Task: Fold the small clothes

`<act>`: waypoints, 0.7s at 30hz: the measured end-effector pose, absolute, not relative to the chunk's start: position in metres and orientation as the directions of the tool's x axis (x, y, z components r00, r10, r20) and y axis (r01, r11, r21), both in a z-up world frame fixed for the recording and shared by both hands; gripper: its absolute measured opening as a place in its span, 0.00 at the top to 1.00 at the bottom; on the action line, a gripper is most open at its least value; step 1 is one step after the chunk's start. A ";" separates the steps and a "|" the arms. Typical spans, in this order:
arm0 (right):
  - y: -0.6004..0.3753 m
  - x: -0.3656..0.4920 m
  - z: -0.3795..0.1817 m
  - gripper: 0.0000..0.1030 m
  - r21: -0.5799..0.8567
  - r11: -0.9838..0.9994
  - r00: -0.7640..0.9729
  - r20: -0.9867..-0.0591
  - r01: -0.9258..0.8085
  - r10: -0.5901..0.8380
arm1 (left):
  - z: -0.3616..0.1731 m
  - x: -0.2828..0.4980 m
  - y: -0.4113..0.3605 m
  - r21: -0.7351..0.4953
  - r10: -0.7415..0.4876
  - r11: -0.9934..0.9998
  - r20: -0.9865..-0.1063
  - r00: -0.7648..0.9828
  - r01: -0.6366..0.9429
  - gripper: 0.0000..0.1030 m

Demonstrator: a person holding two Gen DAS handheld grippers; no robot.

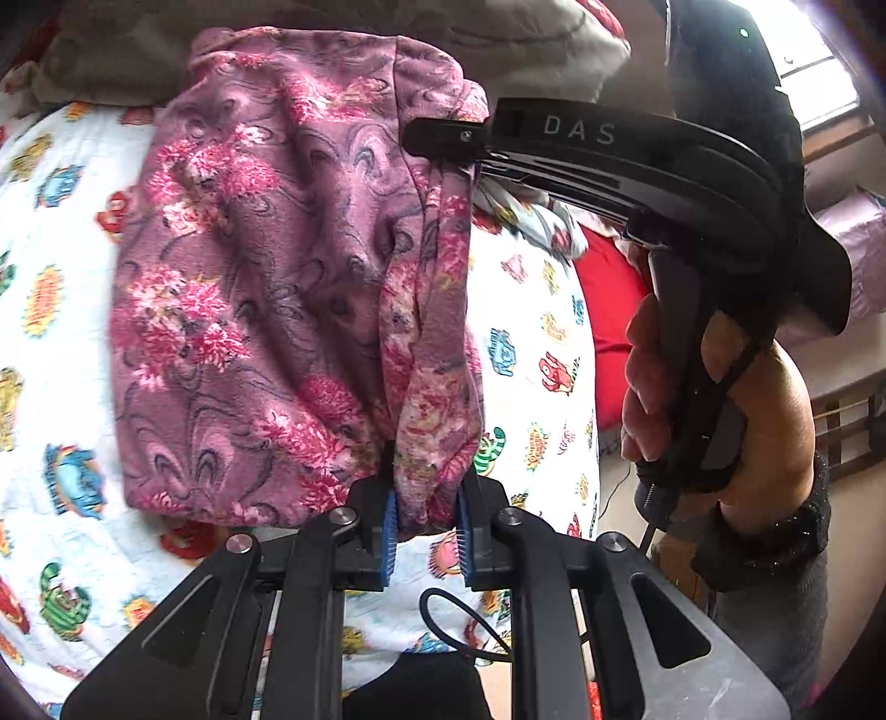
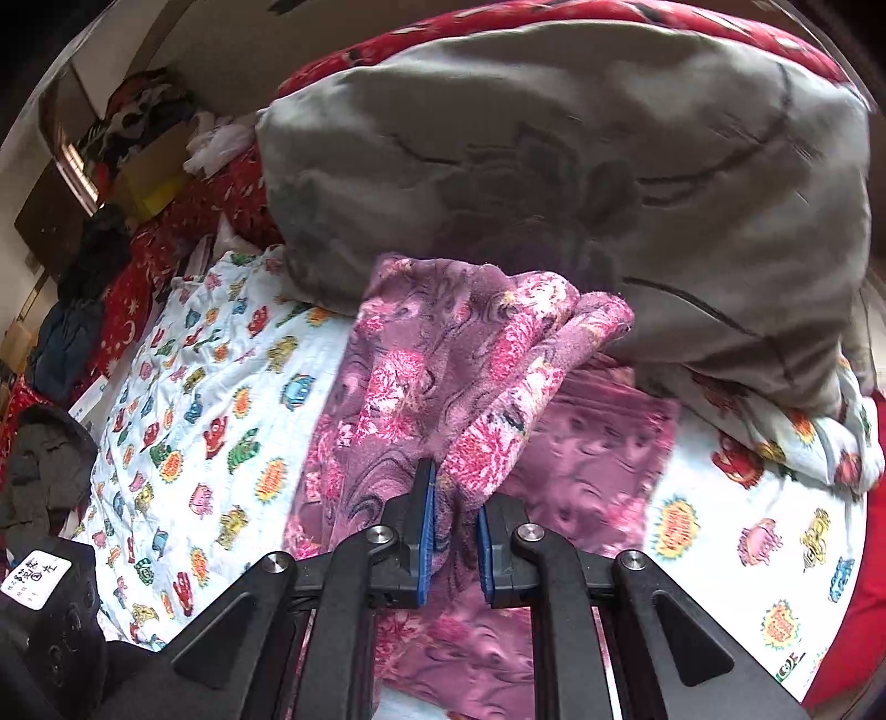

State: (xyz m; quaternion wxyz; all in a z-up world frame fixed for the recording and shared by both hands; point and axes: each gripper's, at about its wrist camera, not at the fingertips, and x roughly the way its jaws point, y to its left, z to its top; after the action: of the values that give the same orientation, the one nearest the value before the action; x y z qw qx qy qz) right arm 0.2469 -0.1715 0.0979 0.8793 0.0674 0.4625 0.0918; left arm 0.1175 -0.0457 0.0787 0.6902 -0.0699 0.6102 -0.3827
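The bed sheet (image 1: 66,343), white with bright cartoon prints, serves as the reference surface. At its far left edge, seen from the right wrist, dark clothes (image 2: 66,332) lie piled on a red star-print cloth (image 2: 127,310).

The garment (image 1: 266,310) is a purple fleece piece with pink flowers. It lies over the middle of the bed sheet, bunched and partly lifted, with one flat layer still on the sheet beneath.

The left gripper (image 1: 425,518) is narrow, its blue pads clamped on a gathered fold at the near edge of the garment. Fabric fills the gap between the jaws.

The right gripper (image 2: 455,531) is likewise narrow and pinches a raised ridge of the same garment (image 2: 443,376). From the left wrist its black fingers (image 1: 443,138) show at the far right corner of the garment, gripping the cloth there. A person's hand (image 1: 720,410) wraps the handle, off the right edge of the bed sheet, with a dark sleeve cuff at the wrist.

A grey pillow (image 2: 554,166) with a faint flower pattern sits at the head of the bed sheet, just behind the garment and touching its far edge. Behind the pillow lies a red blanket (image 2: 498,27). A red cloth (image 1: 609,310) shows past the sheet's right edge.
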 end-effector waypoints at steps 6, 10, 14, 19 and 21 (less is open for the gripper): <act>-0.205 0.244 0.088 0.88 0.215 0.975 0.554 -0.805 -0.060 0.212 | 0.071 0.121 -0.072 -0.561 -0.599 0.684 -0.796 -0.079 0.466 0.86; -0.225 0.241 0.077 0.88 0.223 0.974 0.552 -0.808 -0.039 0.207 | 0.061 0.123 -0.086 -0.526 -0.567 0.695 -0.820 -0.078 0.490 0.86; -0.243 0.239 0.059 0.89 0.239 0.971 0.545 -0.811 -0.024 0.213 | 0.039 0.120 -0.103 -0.468 -0.512 0.727 -0.857 -0.059 0.502 0.86; -0.257 0.243 0.040 0.89 0.266 0.964 0.532 -0.813 -0.022 0.237 | 0.023 0.117 -0.116 -0.428 -0.473 0.758 -0.880 -0.037 0.493 0.86; -0.265 0.246 0.033 0.89 0.288 0.958 0.527 -0.811 -0.016 0.252 | 0.020 0.114 -0.124 -0.423 -0.466 0.767 -0.884 -0.034 0.483 0.86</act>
State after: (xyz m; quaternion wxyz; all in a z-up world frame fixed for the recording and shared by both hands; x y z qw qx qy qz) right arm 0.2462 -0.2646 0.0330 0.8652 0.1232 0.4799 0.0775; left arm 0.1137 -0.1241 0.0204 0.6951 0.0067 0.6328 -0.3412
